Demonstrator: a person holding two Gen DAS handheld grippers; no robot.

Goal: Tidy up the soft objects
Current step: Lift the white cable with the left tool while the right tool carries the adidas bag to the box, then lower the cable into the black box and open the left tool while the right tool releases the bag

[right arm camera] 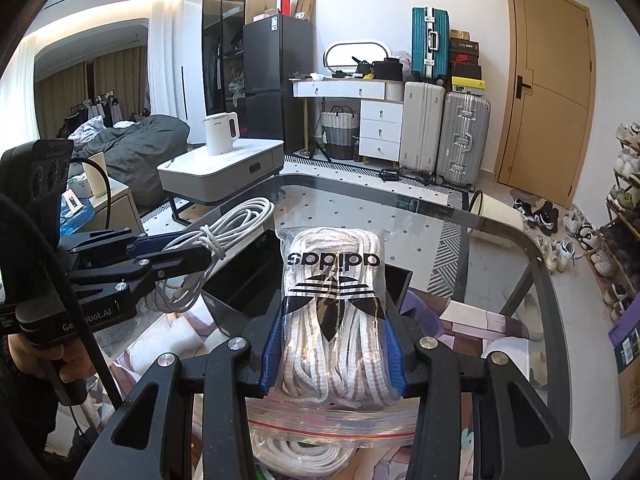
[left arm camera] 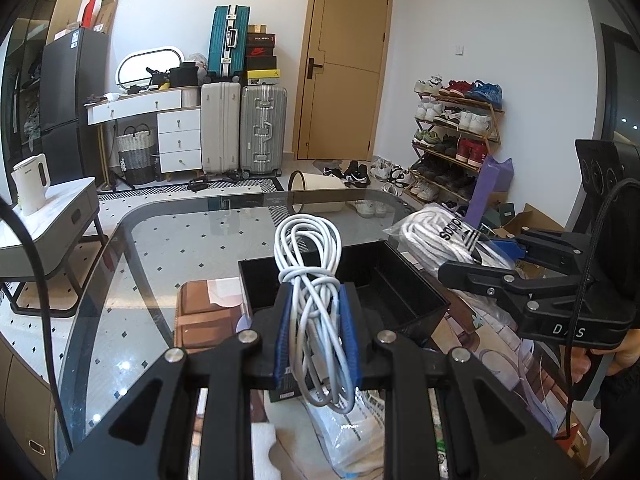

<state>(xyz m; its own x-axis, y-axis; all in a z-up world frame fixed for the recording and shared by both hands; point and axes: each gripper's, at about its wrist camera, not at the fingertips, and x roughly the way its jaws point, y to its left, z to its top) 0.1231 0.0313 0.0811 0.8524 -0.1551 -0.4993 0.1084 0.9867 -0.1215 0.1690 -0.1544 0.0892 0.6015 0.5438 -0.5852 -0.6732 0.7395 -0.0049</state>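
White coiled cable bundle (left arm camera: 310,276); clear zip bag of white-and-grey striped laces (right arm camera: 338,320), black trefoil logo, red seal strip. Black open plastic box (left arm camera: 400,288). Blue gripper pads (left arm camera: 347,332). Teal hard-shell suitcase (left arm camera: 229,42); tan wooden door (left arm camera: 346,60).

"adidas" on the rope bag (right arm camera: 334,276)
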